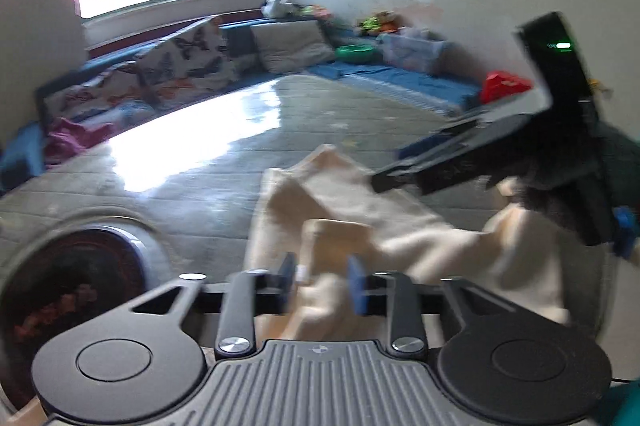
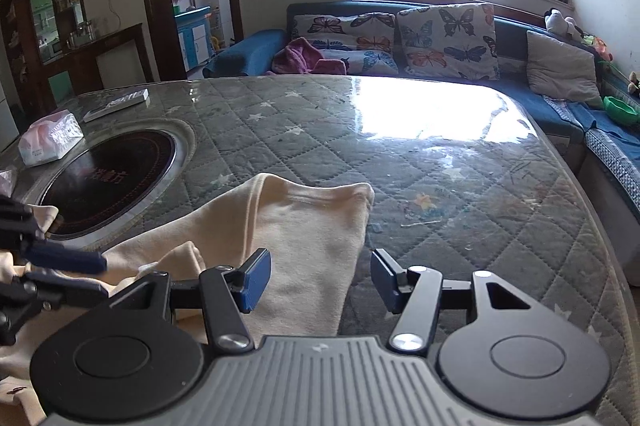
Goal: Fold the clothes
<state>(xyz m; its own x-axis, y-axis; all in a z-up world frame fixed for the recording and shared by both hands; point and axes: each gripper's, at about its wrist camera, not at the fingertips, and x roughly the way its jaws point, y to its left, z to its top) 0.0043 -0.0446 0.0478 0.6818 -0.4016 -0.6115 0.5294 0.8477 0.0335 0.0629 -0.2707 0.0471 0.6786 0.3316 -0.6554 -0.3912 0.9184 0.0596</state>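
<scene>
Left gripper (image 1: 322,280) has its jaws apart with the cream cloth (image 1: 360,226) bunched between them, not pinched. Folding looks barely begun.

Right gripper (image 2: 320,280) is wide apart, holding nothing. That cloth lies rumpled on the table (image 2: 440,146), under its left finger.

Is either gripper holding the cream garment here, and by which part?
Neither: left gripper stands open around a fold of the cream garment; right gripper open above its edge.
</scene>
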